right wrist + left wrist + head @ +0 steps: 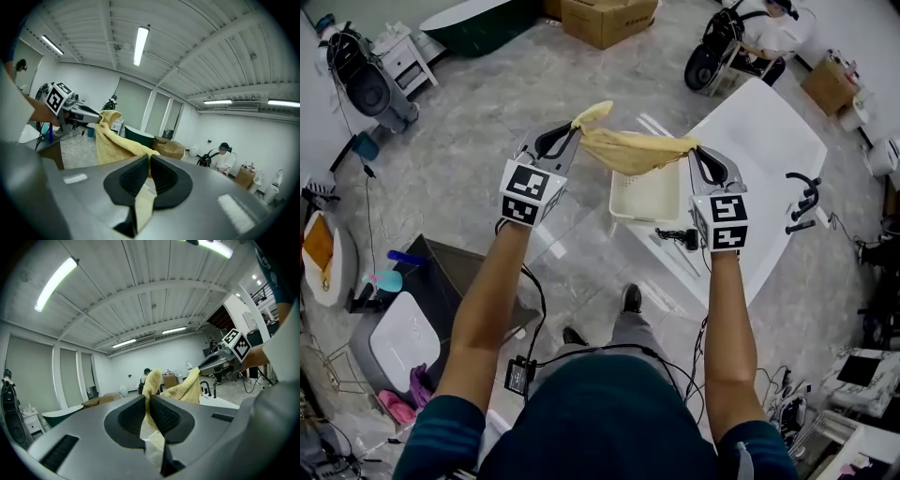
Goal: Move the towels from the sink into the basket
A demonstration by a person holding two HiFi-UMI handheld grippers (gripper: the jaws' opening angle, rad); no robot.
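Our left gripper [575, 128] and right gripper [695, 152] each clamp shut on an end of the yellow towel [633, 150], stretched in mid-air above the white basket [621, 202] beside the counter [769, 131].

Overhead view; opposed gripper views, towel [633, 150] between.

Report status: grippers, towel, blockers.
Left gripper and right gripper both shut on towel, stretched between them. Towel airborne near basket, not in. No blocker seen; basket looks empty.
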